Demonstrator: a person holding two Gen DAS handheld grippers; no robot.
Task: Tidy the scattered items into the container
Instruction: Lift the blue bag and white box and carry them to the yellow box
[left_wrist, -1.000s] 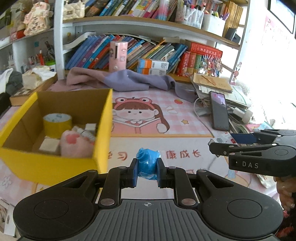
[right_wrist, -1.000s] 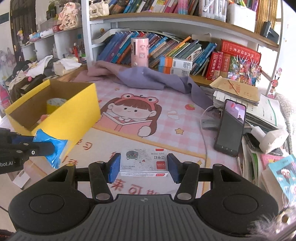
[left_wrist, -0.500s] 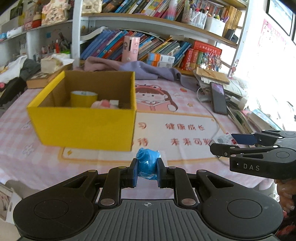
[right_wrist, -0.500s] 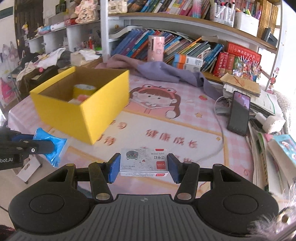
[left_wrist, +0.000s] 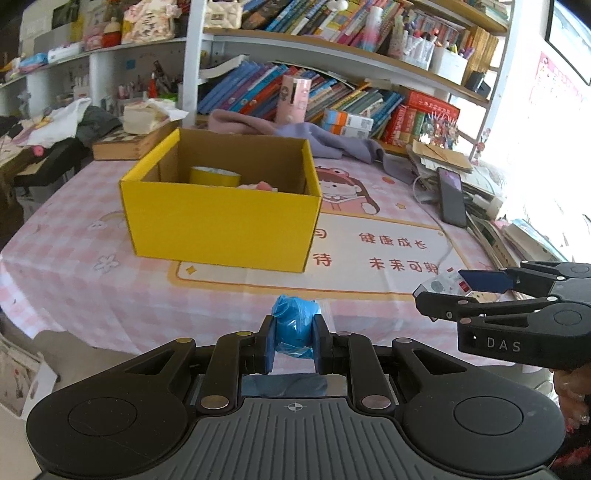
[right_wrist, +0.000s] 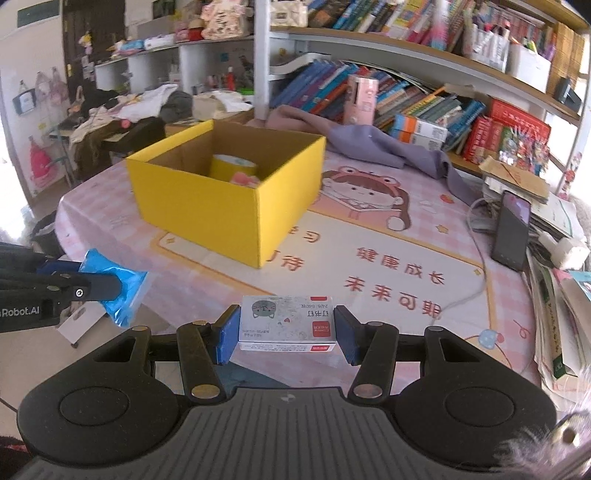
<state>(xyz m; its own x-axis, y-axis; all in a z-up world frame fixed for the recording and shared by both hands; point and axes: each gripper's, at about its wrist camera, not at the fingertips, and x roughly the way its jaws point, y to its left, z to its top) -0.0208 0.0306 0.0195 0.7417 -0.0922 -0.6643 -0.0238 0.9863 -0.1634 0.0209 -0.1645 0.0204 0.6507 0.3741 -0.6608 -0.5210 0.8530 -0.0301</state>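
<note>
Both grippers have pulled back from the yellow box, now smaller at centre frame. The left gripper stays clamped on a blue packet, the right gripper on a staples box, seemingly; neither is delivered yet

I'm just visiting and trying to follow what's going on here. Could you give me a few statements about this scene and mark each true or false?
1. The left gripper holds a crumpled blue packet. True.
2. The right gripper has nothing between its jaws. False: they clamp a small white staple box.
3. The yellow box has nothing in it. False: a yellow tape roll and something pink sit inside.
4. A dark phone lies on the table's right side. True.
</note>
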